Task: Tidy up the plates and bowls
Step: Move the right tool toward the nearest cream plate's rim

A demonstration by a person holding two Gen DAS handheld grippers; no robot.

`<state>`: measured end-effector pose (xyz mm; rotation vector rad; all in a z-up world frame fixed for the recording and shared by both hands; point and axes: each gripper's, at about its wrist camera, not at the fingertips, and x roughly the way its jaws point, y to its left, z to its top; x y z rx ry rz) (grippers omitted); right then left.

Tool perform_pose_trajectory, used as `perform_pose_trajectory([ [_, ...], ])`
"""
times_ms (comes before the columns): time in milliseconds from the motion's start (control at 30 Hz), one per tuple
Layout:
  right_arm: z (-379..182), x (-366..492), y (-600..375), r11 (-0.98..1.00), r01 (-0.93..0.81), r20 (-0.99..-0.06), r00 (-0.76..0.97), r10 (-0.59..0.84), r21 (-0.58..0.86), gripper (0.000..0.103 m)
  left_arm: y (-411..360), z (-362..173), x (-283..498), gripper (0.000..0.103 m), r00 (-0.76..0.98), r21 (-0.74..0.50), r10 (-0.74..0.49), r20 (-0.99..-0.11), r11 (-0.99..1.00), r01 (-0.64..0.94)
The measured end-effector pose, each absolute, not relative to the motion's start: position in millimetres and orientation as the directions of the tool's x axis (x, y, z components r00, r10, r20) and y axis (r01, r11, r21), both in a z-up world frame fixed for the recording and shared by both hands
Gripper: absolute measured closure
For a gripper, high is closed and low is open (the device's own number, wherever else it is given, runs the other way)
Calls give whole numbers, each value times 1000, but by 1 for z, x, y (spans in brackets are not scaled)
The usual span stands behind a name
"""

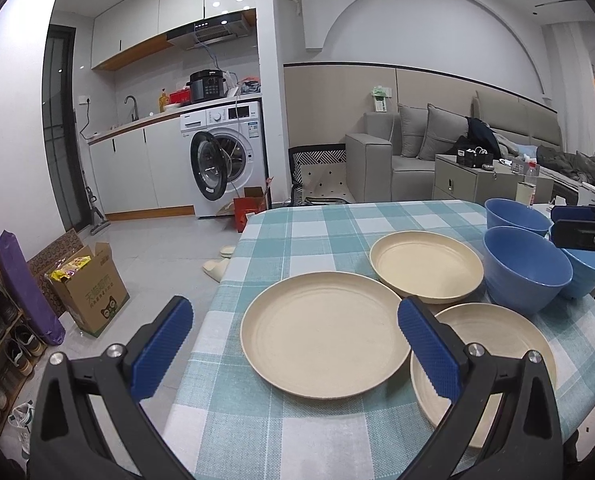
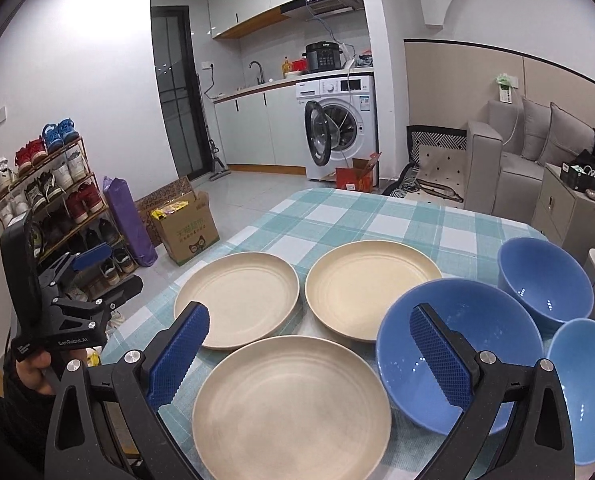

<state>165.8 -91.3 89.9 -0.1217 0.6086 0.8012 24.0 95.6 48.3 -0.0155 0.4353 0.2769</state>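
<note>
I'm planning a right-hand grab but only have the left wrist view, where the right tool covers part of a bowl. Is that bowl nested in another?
Observer: No. The small bowl stands alone and upright beside the large bowl.
Operator: Is the right tool holding anything?
Observer: No. The right tool is open and empty, aimed over the nearest plate and the large bowl.
Operator: Anything in the bottom of that large bowl?
Observer: It looks empty, with only light reflections inside.
</note>
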Motion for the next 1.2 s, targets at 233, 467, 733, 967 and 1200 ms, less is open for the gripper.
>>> perform_pose_trajectory([
  [233,84,177,-66,676,-726,-576,501,646,127,0,108,40,31,0,853,34,273,-444,957,-289],
  [467,72,182,-43,650,-749,-608,459,648,128,4,119,31,35,0,840,14,266,-473,956,-294],
  [733,54,193,-17,638,-756,-649,414,638,146,14,132,22,44,0,822,4,267,-503,952,-307],
  [967,44,204,-8,650,-742,-681,391,619,165,22,142,14,51,0,806,-8,269,-527,947,-321],
  [1200,32,208,8,642,-747,-705,363,610,171,25,154,4,57,0,780,-19,278,-561,937,-349],
])
